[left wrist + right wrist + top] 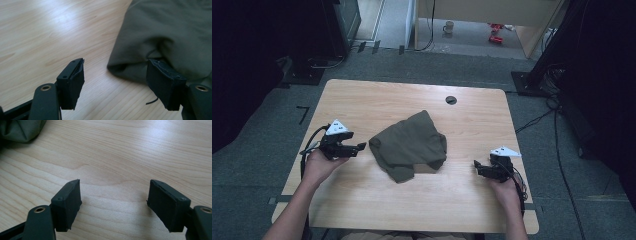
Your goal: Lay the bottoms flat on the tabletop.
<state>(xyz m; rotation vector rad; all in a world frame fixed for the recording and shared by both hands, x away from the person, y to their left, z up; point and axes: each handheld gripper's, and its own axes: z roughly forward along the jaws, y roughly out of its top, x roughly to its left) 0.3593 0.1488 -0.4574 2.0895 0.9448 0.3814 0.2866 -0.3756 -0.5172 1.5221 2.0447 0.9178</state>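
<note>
While both tools sit low over the wooden table (362,210), an olive-green cloth (409,145) lies crumpled at the middle of the tabletop, folded over itself with one flap hanging toward six o'clock. Seen from the high view, the left gripper (360,147) sits at nine o'clock of the cloth, just beside its edge, pointing toward three o'clock at the fabric. Its jaws are spread and grasp nothing. From the left gripper view, the cloth (172,35) fills the upper right, its rounded hem (122,68) resting on the wood; the right-hand jaw stands in front of that hem, and whether it touches the fabric I cannot tell, while the left-hand jaw hangs over bare table (50,32).

On the high view the right gripper (476,167) lies at four o'clock of the cloth, near but apart from it, aimed toward nine o'clock. Its jaws are likewise released, with bare wood (125,152) between them in the right gripper view, and a corner of the cloth (20,130) shows at eleven o'clock there. A round cable hole (451,100) sits in the tabletop at one o'clock of the cloth, well clear of it
</note>
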